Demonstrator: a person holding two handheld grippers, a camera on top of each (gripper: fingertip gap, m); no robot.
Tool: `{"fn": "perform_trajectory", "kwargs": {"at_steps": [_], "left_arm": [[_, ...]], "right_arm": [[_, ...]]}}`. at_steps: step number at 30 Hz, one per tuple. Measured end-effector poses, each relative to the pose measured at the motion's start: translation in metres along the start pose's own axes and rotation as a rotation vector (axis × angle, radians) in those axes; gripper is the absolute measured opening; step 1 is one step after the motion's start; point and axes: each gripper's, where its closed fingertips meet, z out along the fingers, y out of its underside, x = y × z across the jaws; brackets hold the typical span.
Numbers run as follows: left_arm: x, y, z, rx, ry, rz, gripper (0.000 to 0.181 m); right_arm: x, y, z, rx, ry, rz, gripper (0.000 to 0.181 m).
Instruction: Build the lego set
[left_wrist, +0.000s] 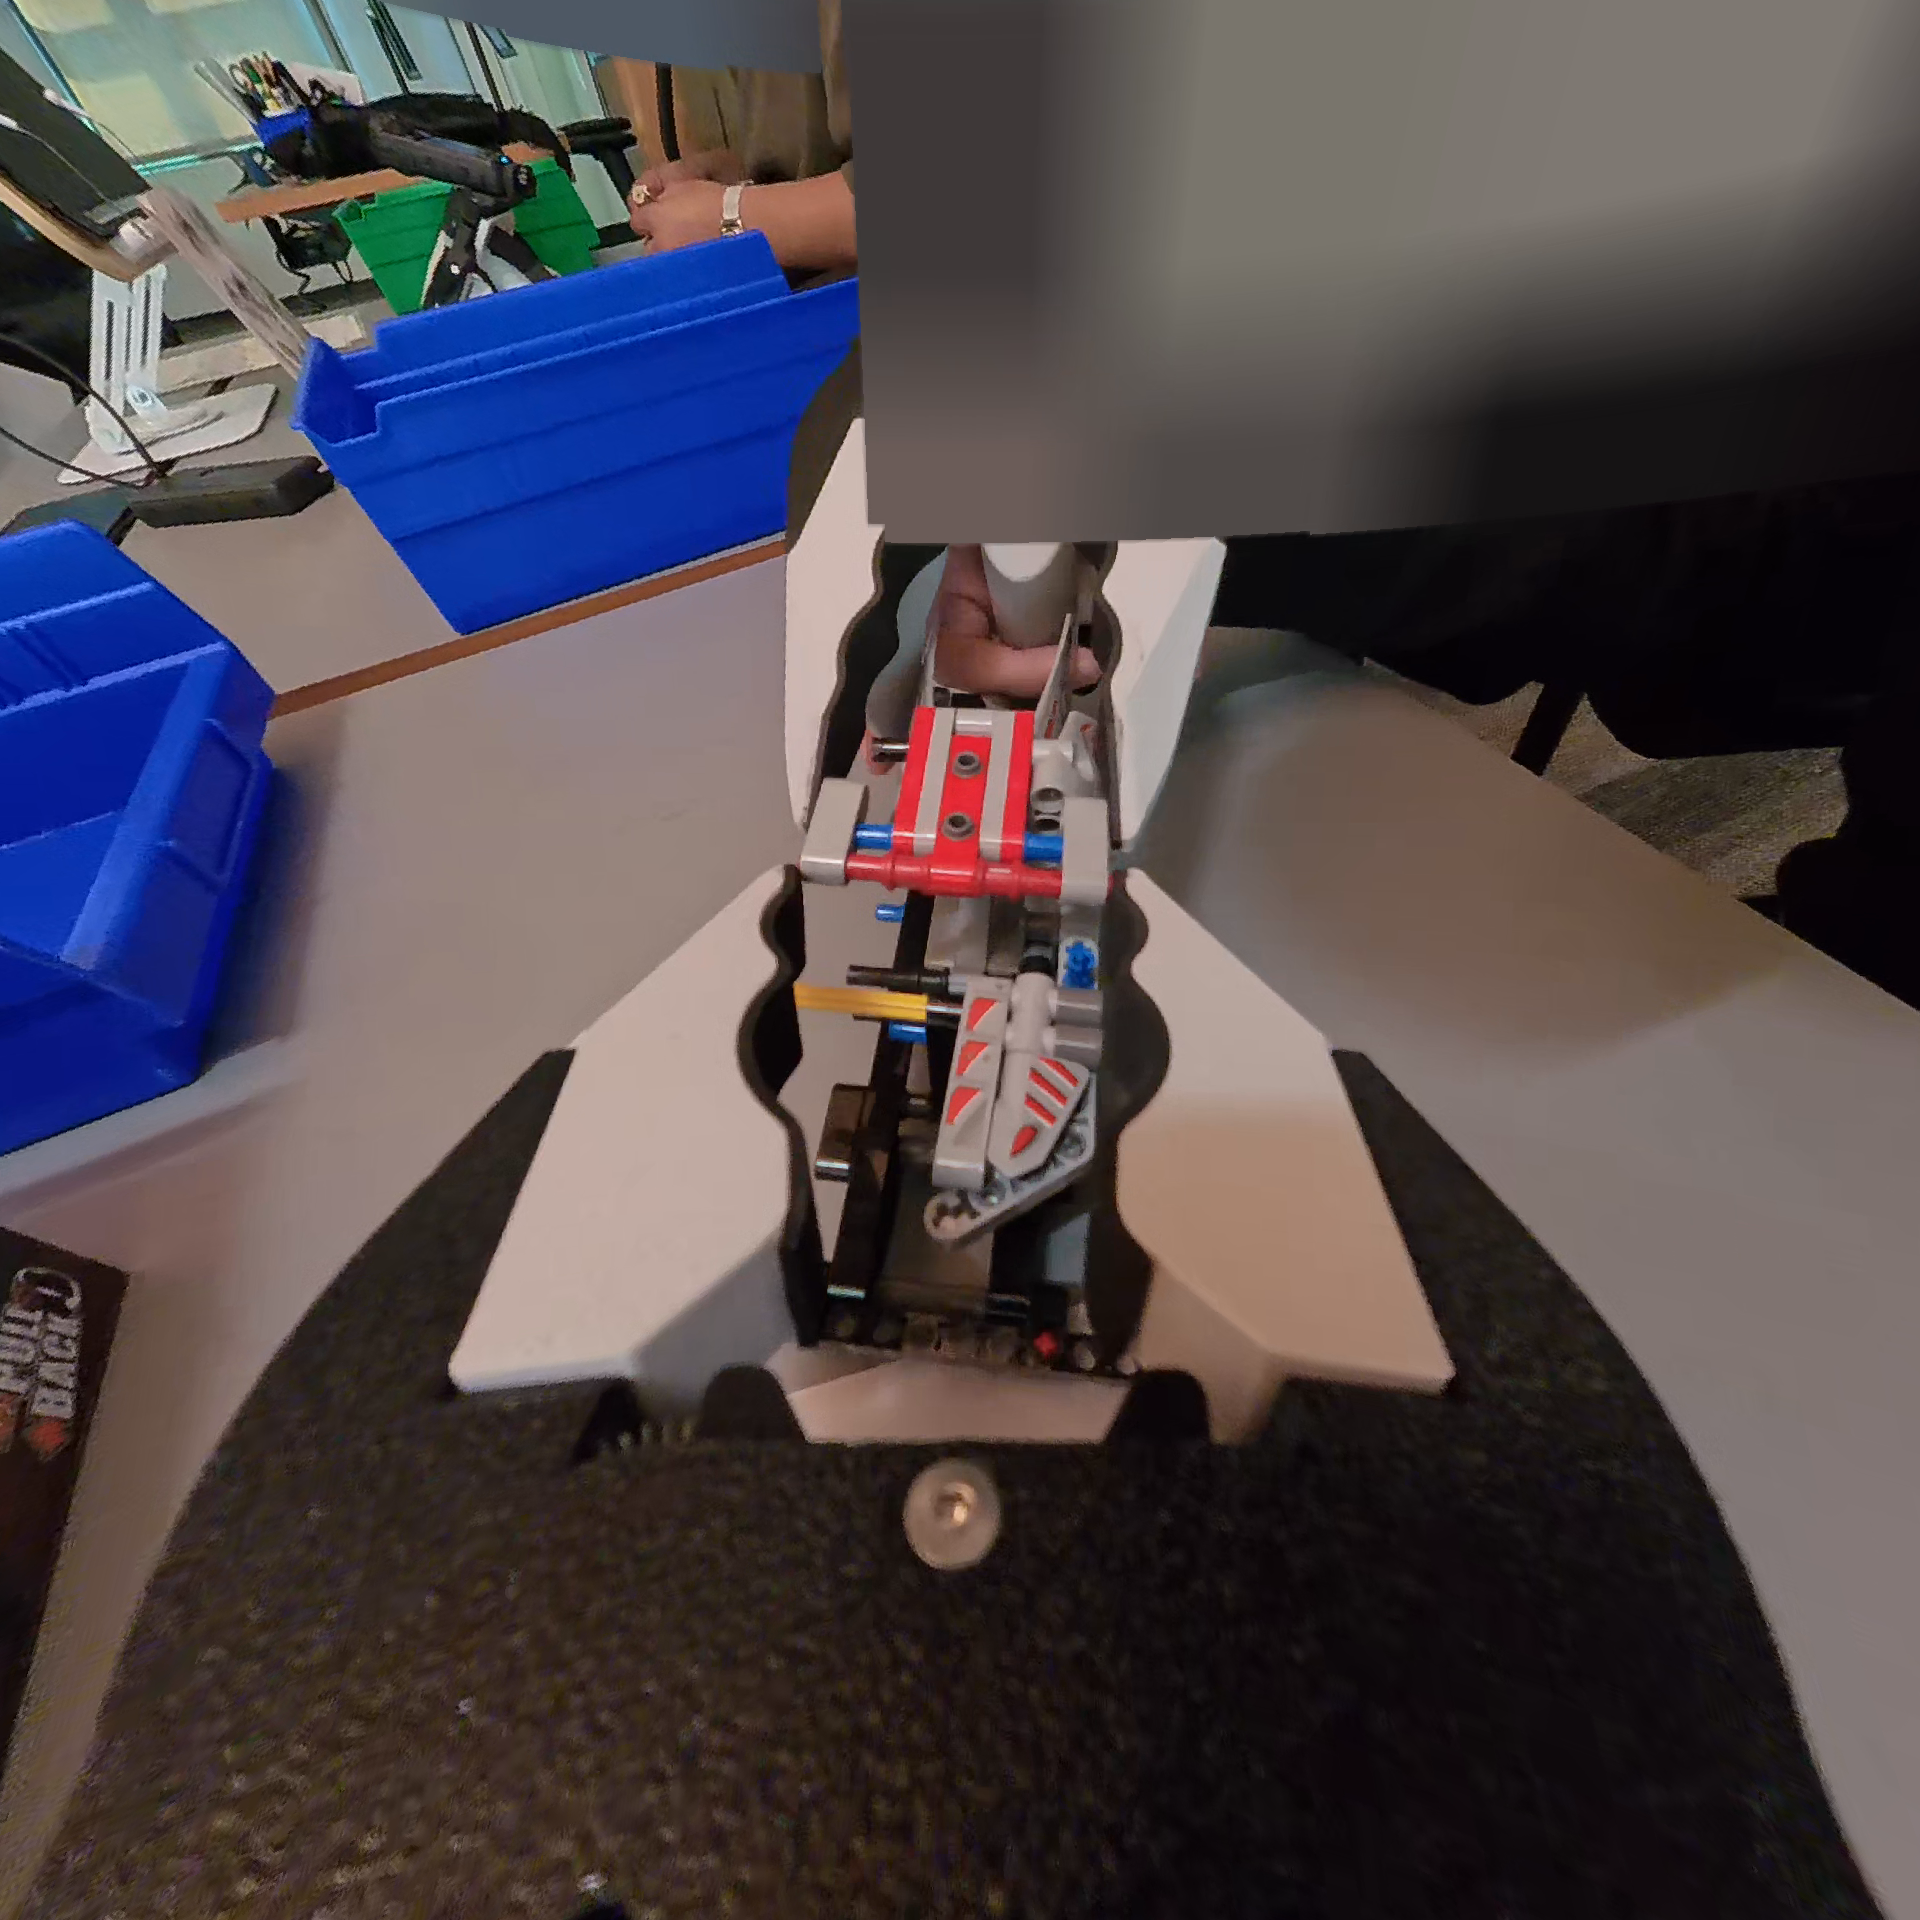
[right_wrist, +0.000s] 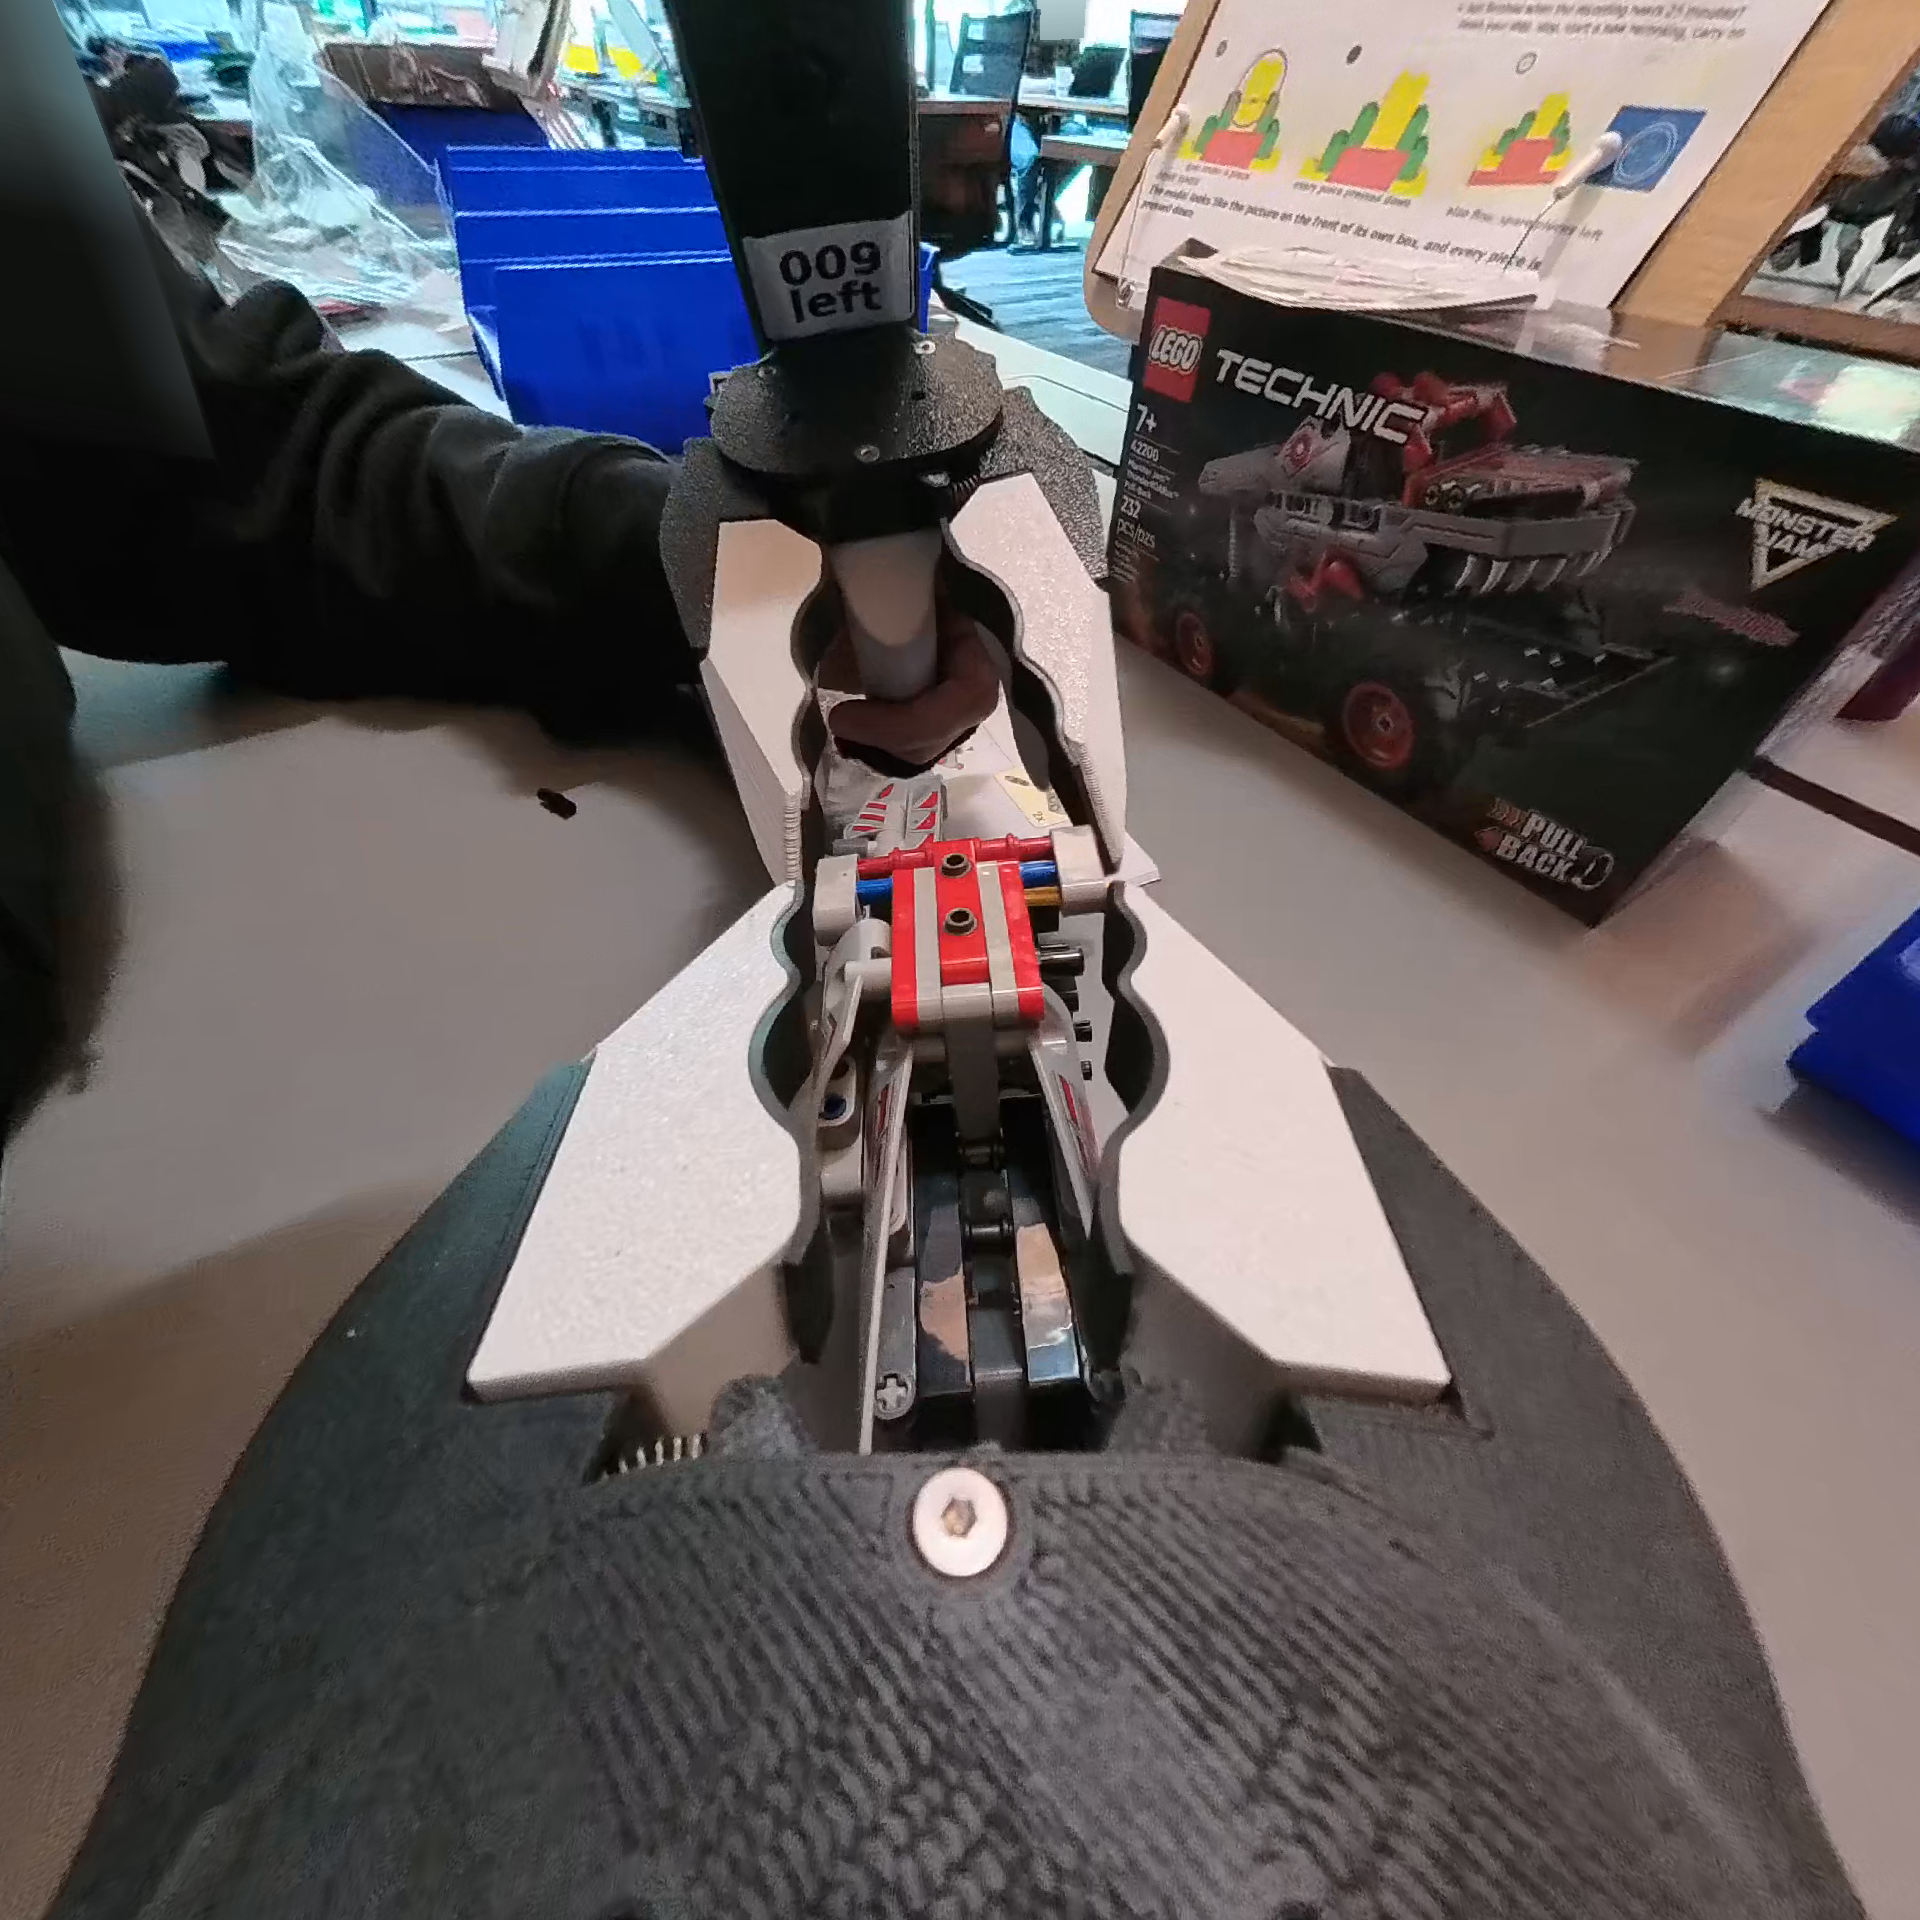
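Note:
A part-built Lego model (left_wrist: 966, 790) with a red and grey striped panel, grey side plates, blue pins, a yellow axle and a black chassis is held between both grippers above the grey table (left_wrist: 540, 831). My left gripper (left_wrist: 951, 904) is shut on the model's black chassis end. My right gripper (right_wrist: 956, 914) faces it and is shut on the other end of the model (right_wrist: 961, 945). The two grippers' fingertips nearly meet. The right gripper's white fingers (left_wrist: 821, 644) show beyond the model in the left wrist view. The left gripper (right_wrist: 935, 665) shows opposite in the right wrist view.
Blue bins stand at the left (left_wrist: 104, 810) and back (left_wrist: 582, 436). The set's box (right_wrist: 1455, 540) stands right, with an instruction sheet on a board (right_wrist: 1403, 135) behind it. A small black piece (right_wrist: 556, 802) lies on the table. A person's hands (left_wrist: 696, 208) rest far back. My left and right fingertips are right by each other. The small black piece (right_wrist: 556, 802) is about 20 cm from both grippers' fingertips.

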Motion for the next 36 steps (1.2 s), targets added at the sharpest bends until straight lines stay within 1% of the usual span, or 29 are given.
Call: {"fn": "perform_trajectory", "kwargs": {"at_steps": [7, 12, 16, 22, 28, 36], "left_arm": [[0.0002, -0.0003, -0.0014, 0.002, -0.003, 0.032, 0.056], [0.0019, -0.0015, -0.0042, -0.001, 0.002, 0.072, 0.055], [0.0029, -0.0024, -0.0059, 0.001, 0.008, 0.088, 0.055], [0.0024, -0.0033, -0.0072, 0.016, 0.016, 0.072, 0.054], [0.0009, -0.0030, -0.0069, 0.021, 0.030, 0.014, 0.054], [-0.0016, -0.0019, -0.0059, 0.042, 0.044, -0.055, 0.053]], "right_arm": [[0.0000, -0.0003, 0.0007, 0.018, -0.002, -0.021, 0.055], [-0.0019, -0.0013, -0.0005, 0.009, 0.010, -0.101, 0.055], [-0.0036, -0.0011, -0.0008, 0.013, 0.001, -0.120, 0.054], [-0.0028, -0.0006, -0.0007, 0.029, -0.008, -0.119, 0.054], [-0.0015, 0.0000, -0.0007, 0.030, -0.006, -0.119, 0.054], [0.0024, 0.0046, 0.0012, -0.022, 0.024, -0.136, 0.054]]}}
